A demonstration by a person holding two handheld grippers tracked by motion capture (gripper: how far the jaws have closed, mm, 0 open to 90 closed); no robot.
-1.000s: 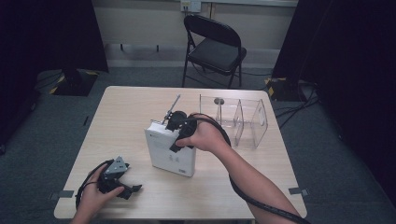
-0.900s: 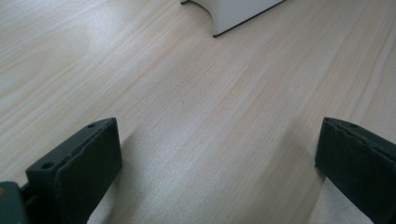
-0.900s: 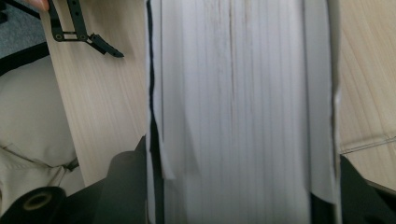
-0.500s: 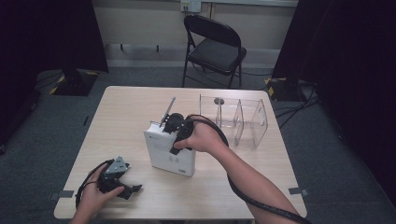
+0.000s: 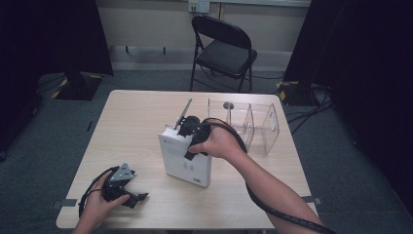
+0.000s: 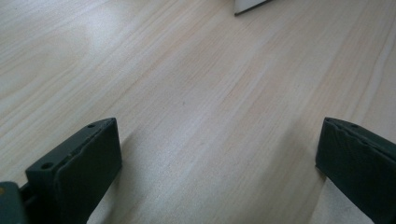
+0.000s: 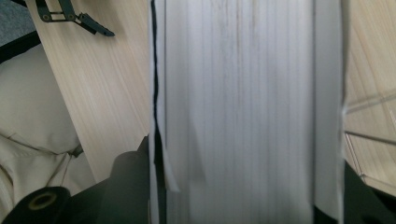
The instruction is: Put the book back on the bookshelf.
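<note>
I start with the tabletop (image 5: pixel 141 122), pale wood, with a black folding chair (image 5: pixel 221 48) beyond its far edge. On the right of it stands a clear acrylic organizer (image 5: pixel 253 124) with upright dividers, open at the top, empty as far as I can tell.

Next is the white book (image 5: pixel 182 158), thick, standing on its edge near the middle of the tabletop, just left of the organizer and leaning a little. Its long axis runs from near me toward the far side, its cover faces left, and its top end sits under my right hand. The organizer's slots lie to the right of the book, so I judge the coming move turns on carrying the book that way and keeping it upright to drop between the dividers.

My right gripper (image 5: pixel 195 130) comes down on the book's top end. In the right gripper view the page block (image 7: pixel 243 107) runs straight up between the two jaws, which sit narrow against either cover: I read that as a firm hold on the book.

My left gripper (image 5: pixel 122 187) lies low on the tabletop at the near left, well apart from the book. In the left gripper view its jaws stand wide with bare wood between them, holding nothing. The right hand is plainly the nearer one.
</note>
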